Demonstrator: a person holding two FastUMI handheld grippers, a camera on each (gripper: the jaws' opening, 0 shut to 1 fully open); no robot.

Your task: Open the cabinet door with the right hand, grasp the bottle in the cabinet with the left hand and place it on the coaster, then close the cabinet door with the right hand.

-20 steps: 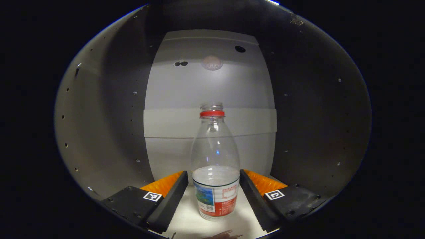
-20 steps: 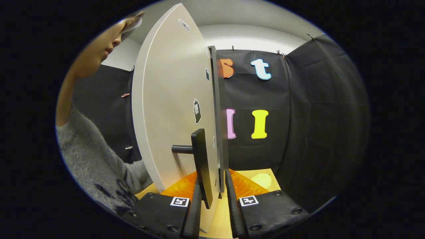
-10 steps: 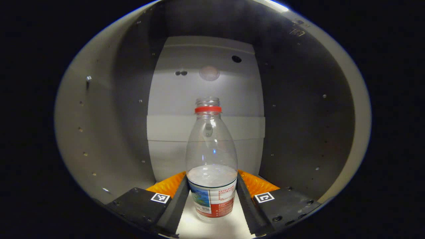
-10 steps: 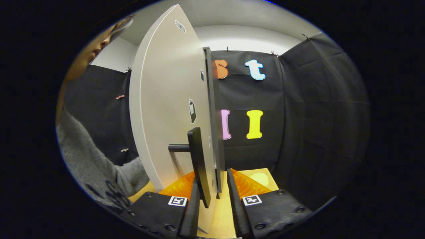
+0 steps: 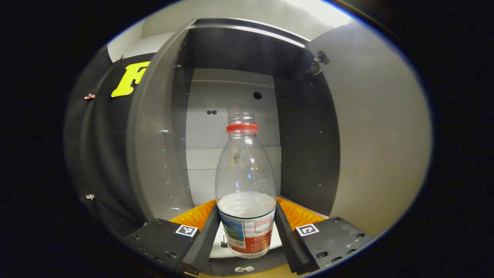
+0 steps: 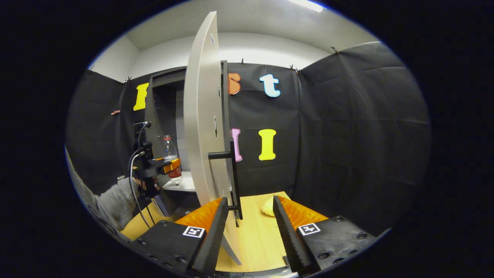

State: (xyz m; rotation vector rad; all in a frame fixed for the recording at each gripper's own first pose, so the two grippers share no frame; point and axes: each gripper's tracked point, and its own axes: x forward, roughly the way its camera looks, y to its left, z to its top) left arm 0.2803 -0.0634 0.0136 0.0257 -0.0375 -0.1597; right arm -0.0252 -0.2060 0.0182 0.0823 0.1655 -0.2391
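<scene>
Upright clear bottle (image 5: 246, 193), red neck ring, capless, pinched by left gripper (image 5: 247, 231) fingers, right gripper (image 6: 250, 227) fingers spread

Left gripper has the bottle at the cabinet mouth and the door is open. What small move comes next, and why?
Probably keep drawing the left gripper back and carry the clear plastic bottle with the red neck ring toward the pale round coaster on the wooden table. Both fingers press the bottle's label, it sits at the grey cabinet's front edge, and the white door stands open.
</scene>
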